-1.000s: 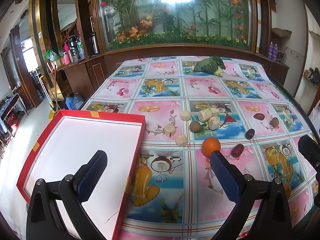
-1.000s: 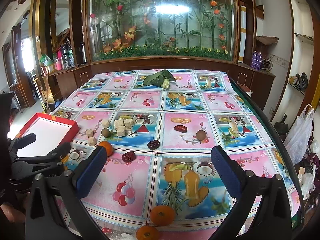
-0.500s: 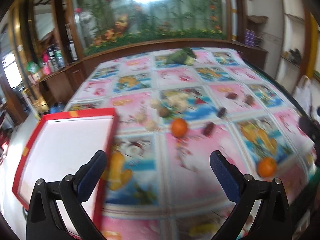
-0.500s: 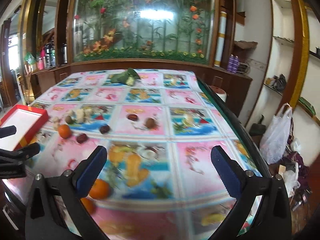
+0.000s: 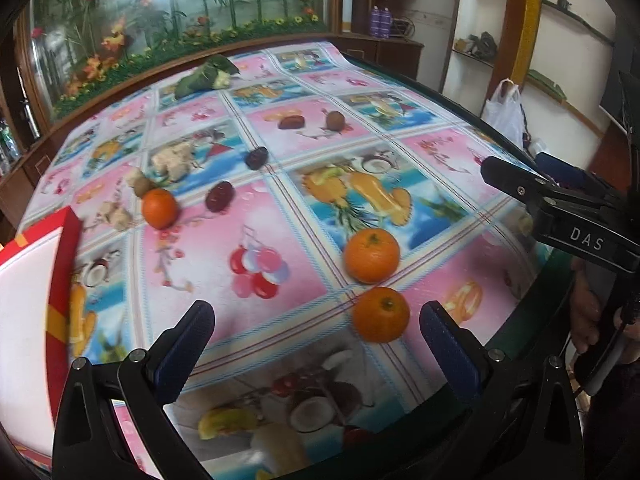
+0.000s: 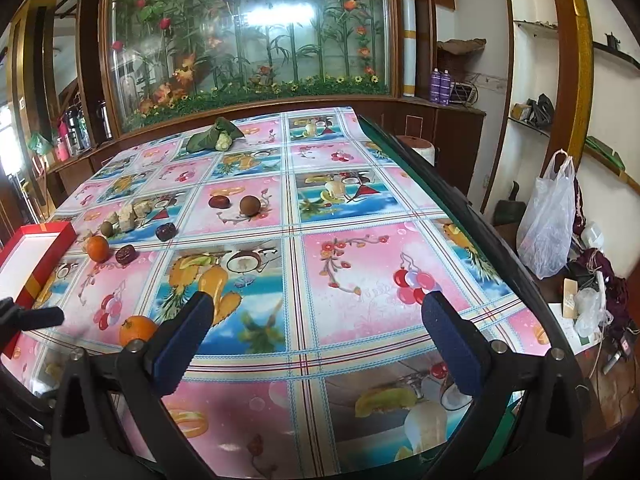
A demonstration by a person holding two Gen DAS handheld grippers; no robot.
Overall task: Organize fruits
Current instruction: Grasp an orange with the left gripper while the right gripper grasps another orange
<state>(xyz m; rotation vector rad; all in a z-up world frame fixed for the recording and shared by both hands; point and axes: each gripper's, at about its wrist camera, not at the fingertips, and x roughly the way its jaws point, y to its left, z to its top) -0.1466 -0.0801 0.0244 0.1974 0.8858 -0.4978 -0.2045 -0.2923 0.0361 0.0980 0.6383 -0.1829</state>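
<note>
Oranges (image 5: 380, 314) lie loose on the surface (image 5: 280, 248), near the spread, empty left claw (image 5: 316, 344) (likely first pick); right claw (image 6: 316, 332) spread too.

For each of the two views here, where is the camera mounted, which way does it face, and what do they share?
Left wrist: on the left gripper, facing two near oranges; the right gripper and a hand show.
Right wrist: on the right gripper, looking across the tablecloth toward the glass flower display; the left gripper shows.
Shared: red tray, far orange, dark dates.
</note>
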